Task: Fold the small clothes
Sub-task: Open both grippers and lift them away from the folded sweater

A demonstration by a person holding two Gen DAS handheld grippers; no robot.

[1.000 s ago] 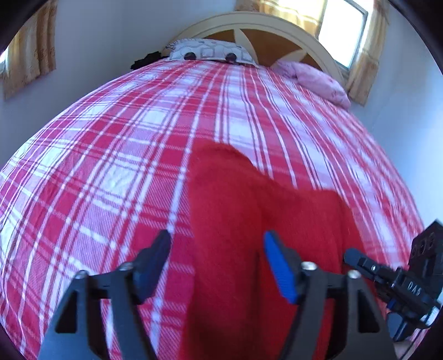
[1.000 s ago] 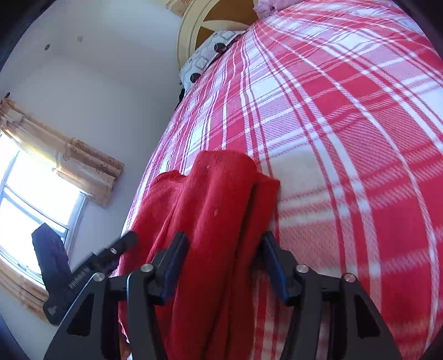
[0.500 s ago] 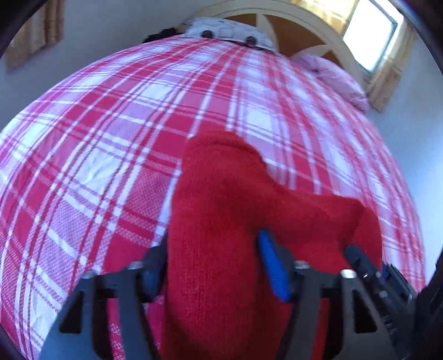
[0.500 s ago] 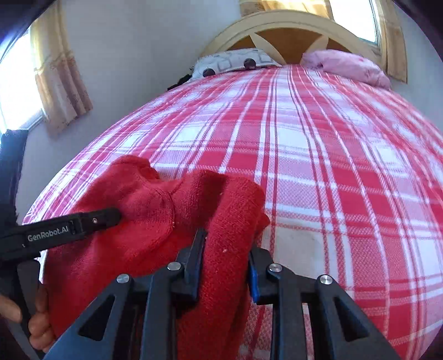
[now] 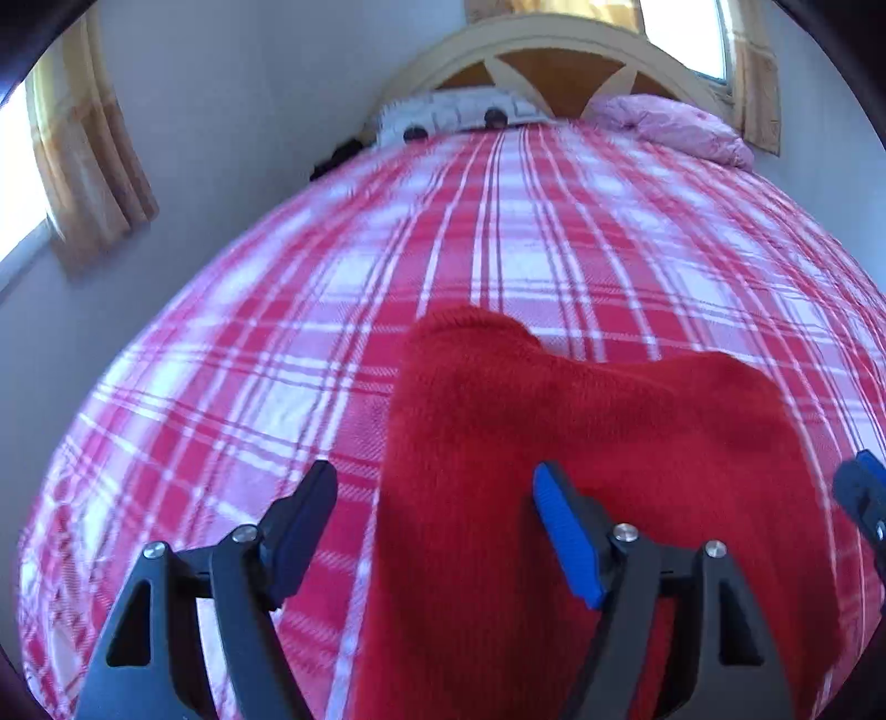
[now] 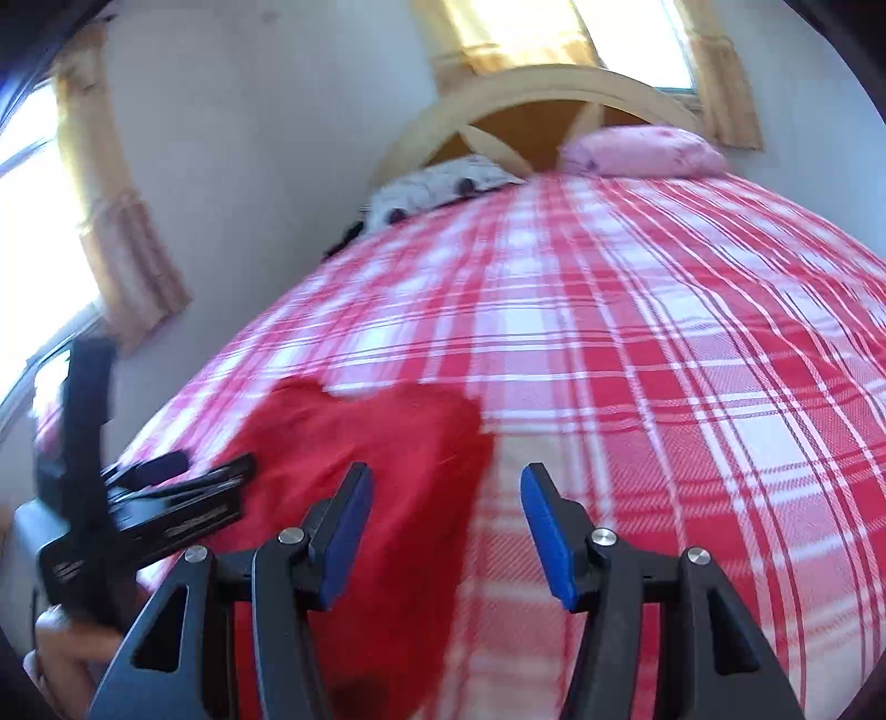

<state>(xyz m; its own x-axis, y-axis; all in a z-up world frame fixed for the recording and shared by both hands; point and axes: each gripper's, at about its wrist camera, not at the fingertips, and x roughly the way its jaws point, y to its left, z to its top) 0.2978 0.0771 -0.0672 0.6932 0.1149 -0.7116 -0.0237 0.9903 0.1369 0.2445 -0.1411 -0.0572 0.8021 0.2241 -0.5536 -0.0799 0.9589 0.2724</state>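
Note:
A small red knitted garment (image 5: 581, 471) lies folded on the red and white plaid bedspread (image 5: 498, 232). My left gripper (image 5: 437, 526) is open above its left edge, jaws wide apart, holding nothing. In the right wrist view the garment (image 6: 360, 471) lies at lower left. My right gripper (image 6: 443, 526) is open above its right edge, empty. The left gripper's body (image 6: 138, 498) shows at the left of the right wrist view, and the right gripper's tip (image 5: 864, 493) at the right edge of the left wrist view.
A patterned pillow (image 5: 459, 113) and a pink pillow (image 5: 675, 127) lie at the headboard (image 5: 554, 50). Curtained windows (image 6: 66, 221) are on the left wall and behind the headboard. The bed's left edge runs along the wall.
Both grippers were shut on the red garment half a second ago; now both are open and the garment lies flat on the bed. The right camera has lifted and swung back.

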